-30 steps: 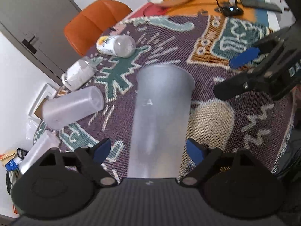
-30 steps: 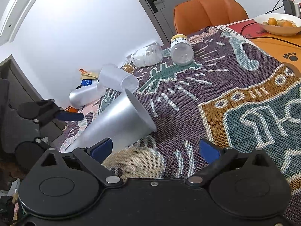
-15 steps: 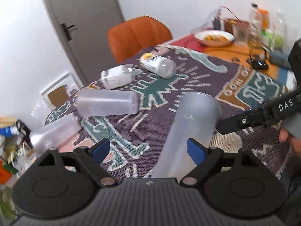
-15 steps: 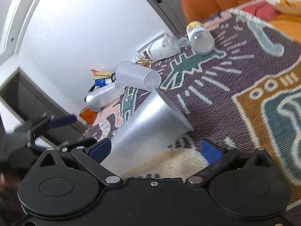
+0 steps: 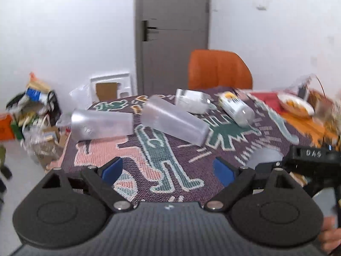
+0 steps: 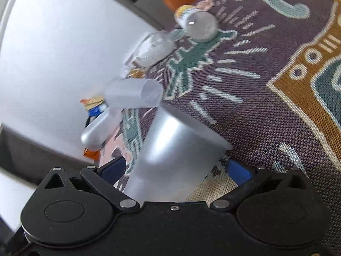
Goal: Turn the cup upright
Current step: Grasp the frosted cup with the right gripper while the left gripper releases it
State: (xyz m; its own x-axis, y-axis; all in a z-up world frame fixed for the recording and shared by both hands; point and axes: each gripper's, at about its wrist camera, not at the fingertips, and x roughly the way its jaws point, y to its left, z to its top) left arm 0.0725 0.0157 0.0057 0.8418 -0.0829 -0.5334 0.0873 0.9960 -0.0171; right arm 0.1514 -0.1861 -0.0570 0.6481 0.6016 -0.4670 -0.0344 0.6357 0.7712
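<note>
Woven cloth [image 6: 266, 128] under frosted tapered cup [image 6: 174, 149].

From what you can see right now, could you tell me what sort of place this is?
Probably a lived-in room at home: a table under a patterned woven cloth, an orange chair before a grey door, and a fruit bowl.

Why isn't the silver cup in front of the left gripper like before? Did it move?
Yes. The left gripper has swung leftward off the silver cup, judged against the patterned tablecloth; the cup now sits between the right gripper fingers.
</note>
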